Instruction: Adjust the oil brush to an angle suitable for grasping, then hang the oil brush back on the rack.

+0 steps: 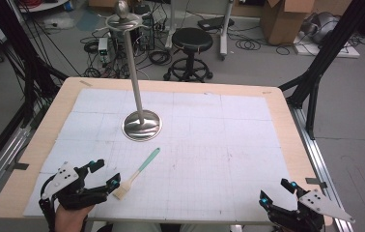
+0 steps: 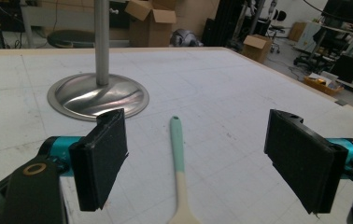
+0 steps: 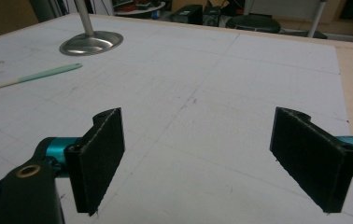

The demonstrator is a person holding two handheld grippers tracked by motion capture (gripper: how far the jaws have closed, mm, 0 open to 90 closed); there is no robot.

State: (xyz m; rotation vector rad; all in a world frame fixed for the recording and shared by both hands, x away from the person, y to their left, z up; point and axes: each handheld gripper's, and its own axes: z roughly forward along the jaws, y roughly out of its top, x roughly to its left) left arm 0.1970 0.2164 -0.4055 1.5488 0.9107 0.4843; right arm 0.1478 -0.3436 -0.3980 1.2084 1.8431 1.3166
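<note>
A small brush (image 1: 137, 174) with a mint-green handle and pale bristles lies on the white gridded mat, bristles toward the near edge. My left gripper (image 1: 105, 174) stands open just left of the bristles. In the left gripper view the brush handle (image 2: 178, 158) runs up between the two spread jaws, untouched. A steel stand (image 1: 142, 124) with a round base and a tall pole rises behind the brush; its base (image 2: 97, 97) shows beyond the jaws. My right gripper (image 1: 278, 191) is open at the near right corner, nothing between its jaws (image 3: 198, 158).
The wooden table (image 1: 287, 130) carries the white mat (image 1: 195, 145). The brush (image 3: 30, 77) and the stand base (image 3: 90, 43) lie far off in the right gripper view. A black stool (image 1: 191, 41), cables and cardboard boxes (image 1: 284, 19) stand on the floor beyond the table.
</note>
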